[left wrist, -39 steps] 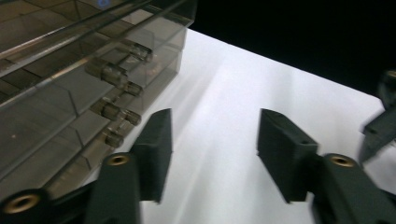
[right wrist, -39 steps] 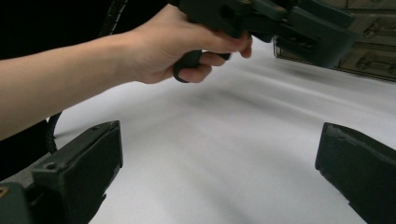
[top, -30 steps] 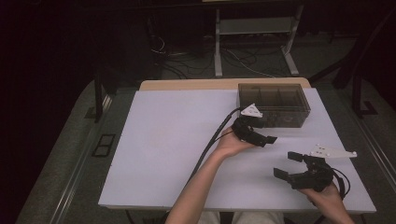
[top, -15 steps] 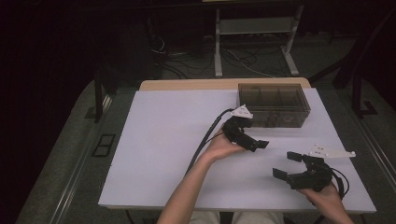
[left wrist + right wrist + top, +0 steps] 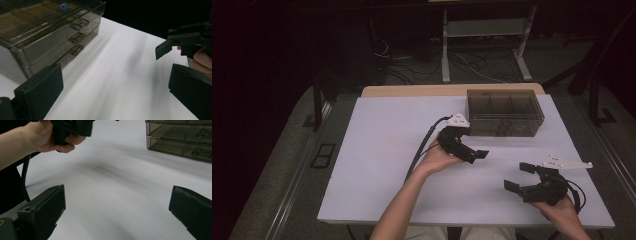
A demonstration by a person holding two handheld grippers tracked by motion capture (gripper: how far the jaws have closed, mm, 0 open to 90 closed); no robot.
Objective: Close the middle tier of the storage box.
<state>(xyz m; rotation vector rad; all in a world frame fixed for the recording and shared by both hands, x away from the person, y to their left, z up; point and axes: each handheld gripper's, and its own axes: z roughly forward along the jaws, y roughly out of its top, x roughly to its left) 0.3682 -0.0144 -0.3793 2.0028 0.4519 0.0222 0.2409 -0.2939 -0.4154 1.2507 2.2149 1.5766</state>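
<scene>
A smoky clear drawer box point(image 5: 504, 112) stands at the back right of the white table point(image 5: 377, 165). The left gripper view shows its three closed drawers with small handles point(image 5: 78, 37). My left gripper point(image 5: 472, 150) hovers just in front of the box's left end, pointing right. Its jaws have just been opening and now stand open point(image 5: 115, 97) with nothing between them. My right gripper point(image 5: 518, 176) rests near the front right edge, open point(image 5: 115, 215) and empty, pointing left. The box's lower corner point(image 5: 185, 137) lies ahead of it on the right.
A wooden strip point(image 5: 412, 91) runs along the table's back edge. Behind it on the dark floor are a metal stand point(image 5: 484, 30) and loose cables point(image 5: 412, 60). The left gripper's cable point(image 5: 422, 147) trails over the table's middle.
My left gripper has drawn back to the left, away from the drawer box, and its jaws have spread wider. The right gripper has stayed put.
</scene>
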